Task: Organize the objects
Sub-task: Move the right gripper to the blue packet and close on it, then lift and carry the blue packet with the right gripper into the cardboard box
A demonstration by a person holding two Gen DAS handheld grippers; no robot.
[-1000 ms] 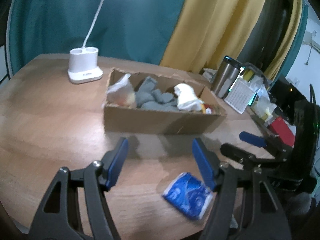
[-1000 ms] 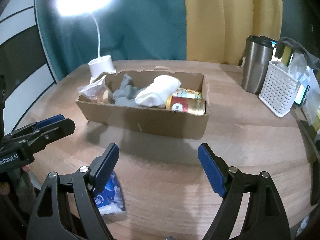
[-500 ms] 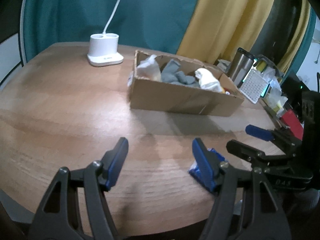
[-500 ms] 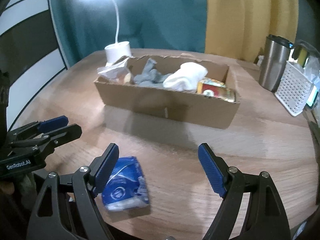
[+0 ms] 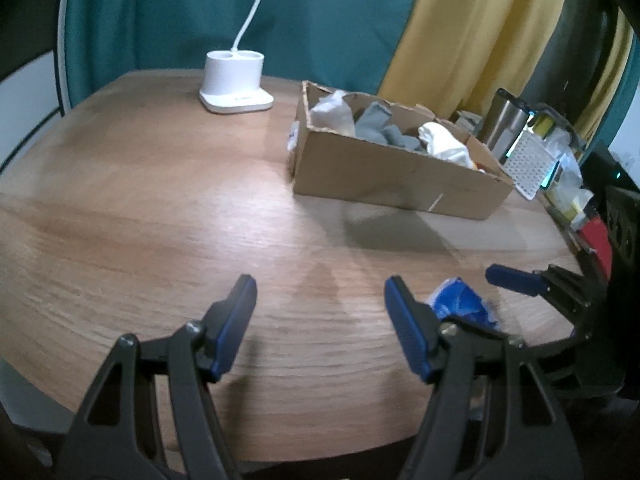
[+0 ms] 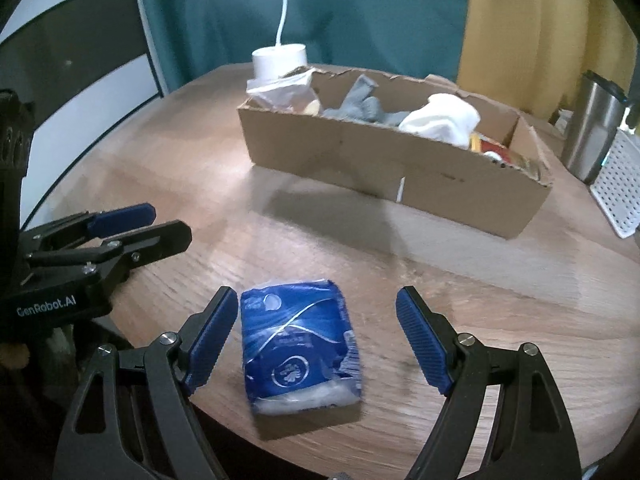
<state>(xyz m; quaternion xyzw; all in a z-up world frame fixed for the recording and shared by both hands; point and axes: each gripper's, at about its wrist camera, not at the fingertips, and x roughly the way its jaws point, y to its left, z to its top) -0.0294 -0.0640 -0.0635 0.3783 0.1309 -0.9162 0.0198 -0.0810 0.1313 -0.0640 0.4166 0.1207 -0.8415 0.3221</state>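
Your right tool (image 6: 316, 340) hangs spread around the blue tissue pack (image 6: 298, 350) at the desk (image 6: 500, 312) edge, six o'clock from the cardboard box (image 6: 384, 160); close off-centre and it may skid off.

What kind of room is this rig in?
Probably a home or small office corner, not a lab: a wooden table with a white desk lamp base, teal and yellow curtains behind, and a steel travel mug among desk clutter.
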